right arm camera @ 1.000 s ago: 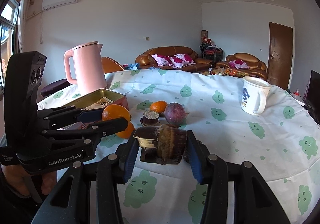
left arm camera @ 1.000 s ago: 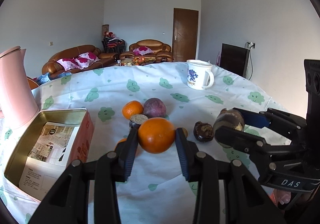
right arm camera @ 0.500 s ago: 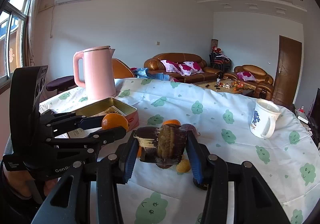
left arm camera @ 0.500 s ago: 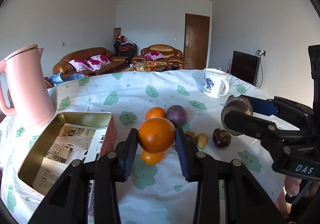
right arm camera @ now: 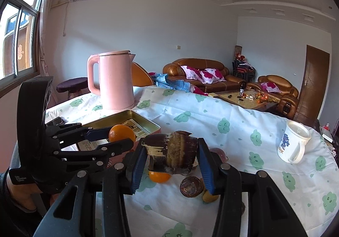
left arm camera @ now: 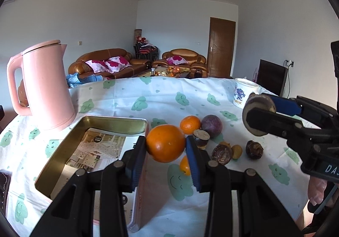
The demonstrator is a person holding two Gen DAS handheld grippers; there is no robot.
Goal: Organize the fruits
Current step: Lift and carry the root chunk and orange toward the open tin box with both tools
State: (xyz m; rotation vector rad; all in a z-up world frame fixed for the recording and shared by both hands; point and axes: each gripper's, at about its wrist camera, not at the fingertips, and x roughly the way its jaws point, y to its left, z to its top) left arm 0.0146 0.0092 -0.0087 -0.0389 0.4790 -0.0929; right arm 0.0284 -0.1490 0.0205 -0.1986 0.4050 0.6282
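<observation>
Orange and glossy, the round fruit (left arm camera: 165,143) sat clamped in your left gripper (left arm camera: 165,146); your right gripper (right arm camera: 172,155) pinched a brown, rough-cut stalk chunk (right arm camera: 172,154).

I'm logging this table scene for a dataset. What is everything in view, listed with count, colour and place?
Large orange: 1, orange, held in left tongs.
Cut root piece: 1, dark brown, held in right tongs.
Tin: 1, gold inside, left on table, paper inside.
Kettle: 1, pink, behind tin.
Mug: 1, white with blue print, right.
Small oranges: 2, orange, mid-table.
Purple fruit: 1, beside the farther small orange.
Tablecloth: 1, white with green figures.
Left tongs: 1, black, blue pads.
Right tongs: 1, same.
</observation>
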